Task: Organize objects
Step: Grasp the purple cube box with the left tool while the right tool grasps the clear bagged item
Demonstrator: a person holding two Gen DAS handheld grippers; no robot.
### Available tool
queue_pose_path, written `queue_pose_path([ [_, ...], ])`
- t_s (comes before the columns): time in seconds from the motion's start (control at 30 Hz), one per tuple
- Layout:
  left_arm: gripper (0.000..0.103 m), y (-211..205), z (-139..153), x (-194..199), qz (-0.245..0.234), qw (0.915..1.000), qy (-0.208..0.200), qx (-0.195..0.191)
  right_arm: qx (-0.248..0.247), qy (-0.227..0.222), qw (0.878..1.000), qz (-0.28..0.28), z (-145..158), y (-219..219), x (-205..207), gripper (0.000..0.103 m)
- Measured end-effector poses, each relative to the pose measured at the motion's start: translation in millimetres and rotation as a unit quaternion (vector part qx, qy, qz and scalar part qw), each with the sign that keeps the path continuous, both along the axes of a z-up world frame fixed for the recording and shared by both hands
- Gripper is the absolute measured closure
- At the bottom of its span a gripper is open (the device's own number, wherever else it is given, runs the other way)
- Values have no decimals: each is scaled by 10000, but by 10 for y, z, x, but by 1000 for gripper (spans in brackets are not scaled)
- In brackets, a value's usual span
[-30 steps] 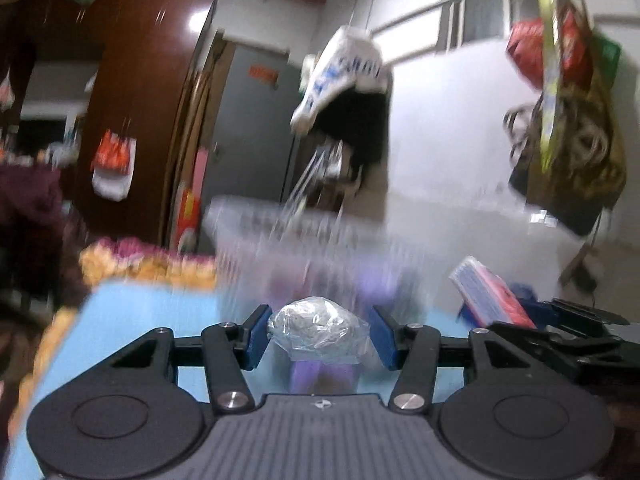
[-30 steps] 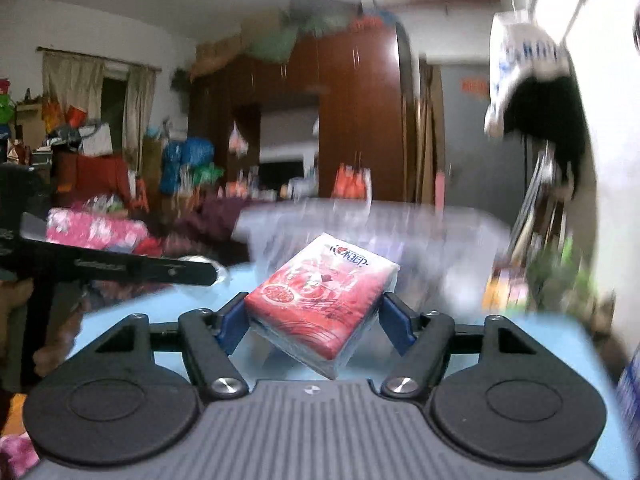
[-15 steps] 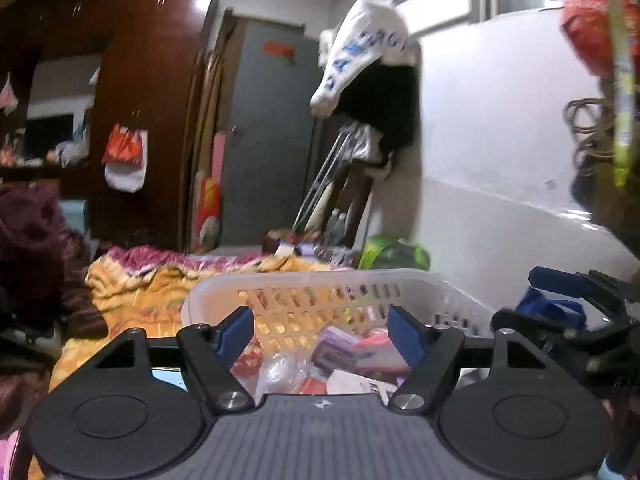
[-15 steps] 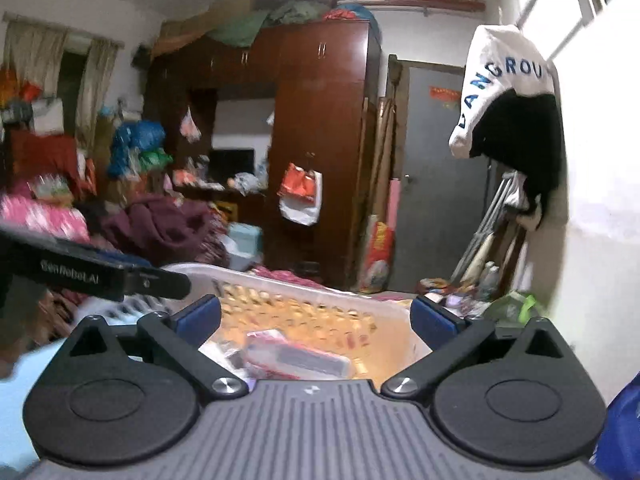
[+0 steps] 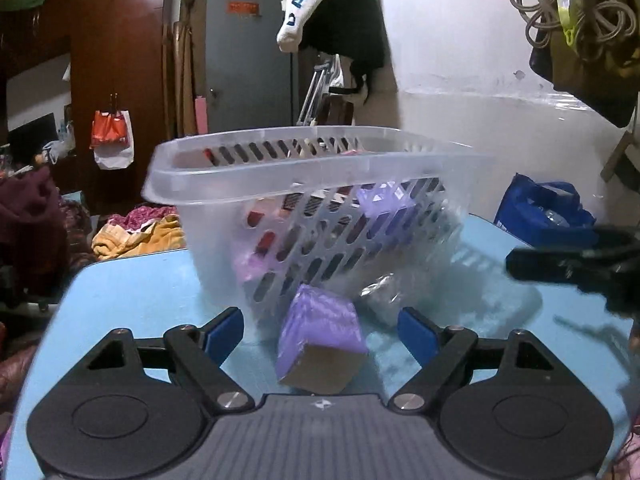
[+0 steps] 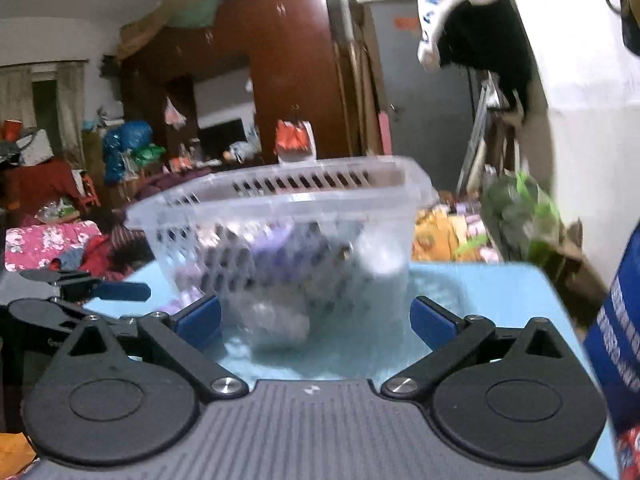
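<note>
A clear slotted plastic basket (image 5: 280, 176) with several small packs inside stands on the blue table (image 5: 132, 284); it also shows in the right wrist view (image 6: 280, 200). A purple box (image 5: 320, 336) lies on the table in front of it, between the jaws of my open left gripper (image 5: 320, 330), untouched. A crinkled clear bag (image 5: 380, 296) lies beside the box. My right gripper (image 6: 316, 320) is open and empty, low before the basket. The right gripper shows at the right in the left wrist view (image 5: 568, 264).
A blue bag (image 5: 544, 212) stands at the table's far right by the white wall, and appears large at the right in the right wrist view (image 6: 616, 344). Clothes, bedding and a dark wardrobe (image 5: 116, 60) lie beyond the table.
Both grippers let go of their loads, the clear bag and the red tissue pack, above the basket, then dropped down to table level in front of it. Both jaws are now wide open.
</note>
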State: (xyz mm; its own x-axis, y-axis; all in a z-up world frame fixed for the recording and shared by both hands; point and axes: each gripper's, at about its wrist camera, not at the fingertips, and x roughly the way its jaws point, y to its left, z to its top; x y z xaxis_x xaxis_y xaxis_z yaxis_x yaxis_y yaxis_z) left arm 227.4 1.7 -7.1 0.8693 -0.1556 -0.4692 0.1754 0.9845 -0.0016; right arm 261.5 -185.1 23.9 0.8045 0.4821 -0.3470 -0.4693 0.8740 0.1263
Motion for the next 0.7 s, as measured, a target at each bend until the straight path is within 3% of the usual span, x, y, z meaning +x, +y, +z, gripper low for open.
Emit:
queue_pose_path([
  [0.07, 19, -35, -66, 60, -4, 9998, 156, 121, 29, 220, 9997, -61, -68, -3, 36, 0],
  [0.13, 28, -87, -118, 98, 2, 9993, 294, 249, 16, 450, 9989, -100, -136, 9, 66, 0],
  [0.2, 60, -65, -159, 127, 88, 9986, 463, 239, -39, 537, 9985, -105, -182, 36, 81, 0],
  [0.27, 60, 8, -180, 80, 101, 9986, 510, 54, -126, 569, 9983, -59, -280, 75, 41, 0],
  [0.37, 60, 120, -173, -47, 341, 9986, 382, 96, -276, 710, 9971, 34, -362, 176, 88, 0],
  [0.5, 60, 381, -161, -173, 326, 9981, 336, -398, -380, 785, 9960, 182, -374, 297, 135, 0],
  [0.7, 60, 483, -222, -226, 335, 9977, 345, -471, -721, 813, 9938, 230, -388, 539, 233, 3],
])
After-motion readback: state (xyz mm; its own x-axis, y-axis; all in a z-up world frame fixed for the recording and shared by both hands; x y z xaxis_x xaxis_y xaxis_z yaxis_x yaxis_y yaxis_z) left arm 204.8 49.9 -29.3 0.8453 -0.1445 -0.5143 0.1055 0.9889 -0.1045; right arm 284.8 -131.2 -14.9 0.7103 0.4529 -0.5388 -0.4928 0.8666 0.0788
